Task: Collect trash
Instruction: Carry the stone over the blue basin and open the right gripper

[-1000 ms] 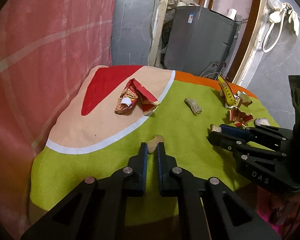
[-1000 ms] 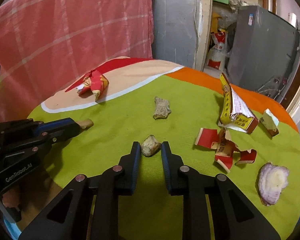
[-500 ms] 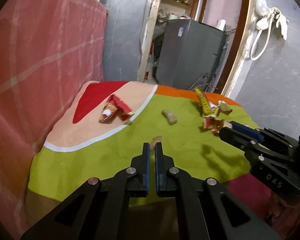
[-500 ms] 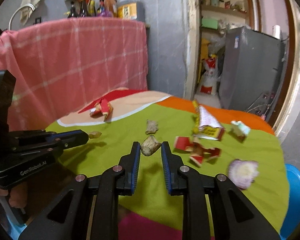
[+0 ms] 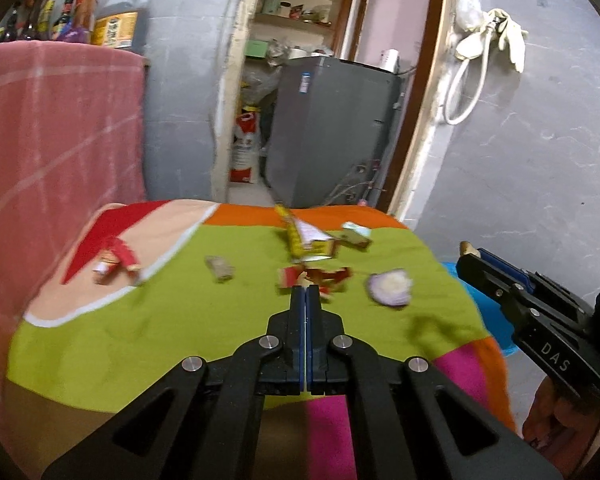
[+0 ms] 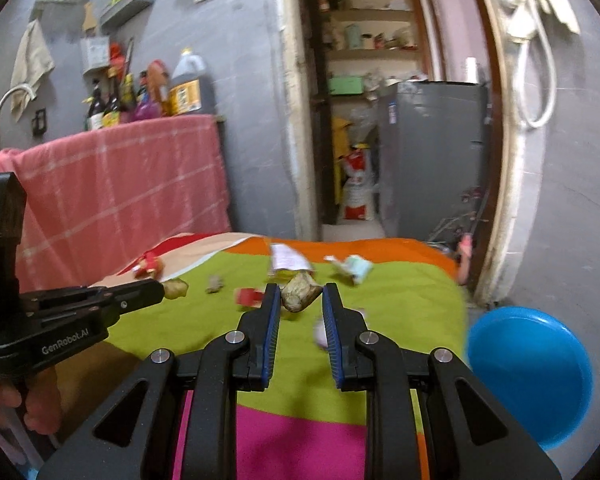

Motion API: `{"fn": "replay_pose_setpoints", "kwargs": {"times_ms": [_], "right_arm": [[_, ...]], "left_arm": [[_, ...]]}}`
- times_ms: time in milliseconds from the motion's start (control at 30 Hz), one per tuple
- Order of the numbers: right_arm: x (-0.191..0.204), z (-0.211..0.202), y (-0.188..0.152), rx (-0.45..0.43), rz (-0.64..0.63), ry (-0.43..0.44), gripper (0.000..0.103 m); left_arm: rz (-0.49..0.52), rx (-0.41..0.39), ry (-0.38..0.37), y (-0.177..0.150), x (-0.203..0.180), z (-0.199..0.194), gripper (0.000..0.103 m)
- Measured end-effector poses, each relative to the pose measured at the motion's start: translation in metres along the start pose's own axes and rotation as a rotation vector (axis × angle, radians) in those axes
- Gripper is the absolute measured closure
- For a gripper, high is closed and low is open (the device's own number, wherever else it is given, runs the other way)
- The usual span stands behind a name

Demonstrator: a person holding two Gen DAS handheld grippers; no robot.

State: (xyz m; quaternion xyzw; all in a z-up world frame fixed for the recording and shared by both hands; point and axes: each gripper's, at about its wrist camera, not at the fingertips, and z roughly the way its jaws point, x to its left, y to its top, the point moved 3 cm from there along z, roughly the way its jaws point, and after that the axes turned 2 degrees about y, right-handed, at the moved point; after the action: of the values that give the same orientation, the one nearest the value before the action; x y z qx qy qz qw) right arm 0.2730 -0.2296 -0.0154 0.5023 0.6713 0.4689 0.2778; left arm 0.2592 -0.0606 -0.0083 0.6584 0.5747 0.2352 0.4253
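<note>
Left wrist view: left tongs (image 5: 306,294) clenched tight, blue pads together, nothing visible between them here. On the bench under a green-and-orange cloth (image 5: 180,320): purple onion slice (image 5: 389,287), torn red wrapper scraps (image 5: 314,276), yellow carton (image 5: 306,240).

Right wrist view: right tongs (image 6: 300,300) grasping a crumpled brownish paper wad (image 6: 300,297), held above the bench. Left tongs pinch a small tan scrap (image 6: 175,288) at the tip. Blue plastic basin (image 6: 528,372) on the floor, right of the bench.
</note>
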Motion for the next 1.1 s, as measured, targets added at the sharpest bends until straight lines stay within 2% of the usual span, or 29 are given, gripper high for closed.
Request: {"fn": "replay_pose_setpoints", "kwargs": {"times_ms": [300,567,833,1100], "right_arm": [[-0.069,-0.047,-0.001,-0.113,0.058,-0.147,0.084],[-0.14,-0.079,-0.005,-0.194,0.104,-0.321,0.083],[-0.192,-0.087,-0.02,-0.204,0.173,-0.42,0.083],[-0.226,-0.079,-0.037,-0.155,0.238,-0.462,0.083]], "left_arm": [[0.082,-0.093,-0.116,0.018,-0.087,0.017,0.103],[0.138,-0.124,-0.246,0.033,-0.164,0.053,0.103],[0.212,-0.084,-0.317,0.029,-0.226,0.097,0.103],[0.215,0.039,-0.346,0.024,-0.253,0.145,0.103]]}}
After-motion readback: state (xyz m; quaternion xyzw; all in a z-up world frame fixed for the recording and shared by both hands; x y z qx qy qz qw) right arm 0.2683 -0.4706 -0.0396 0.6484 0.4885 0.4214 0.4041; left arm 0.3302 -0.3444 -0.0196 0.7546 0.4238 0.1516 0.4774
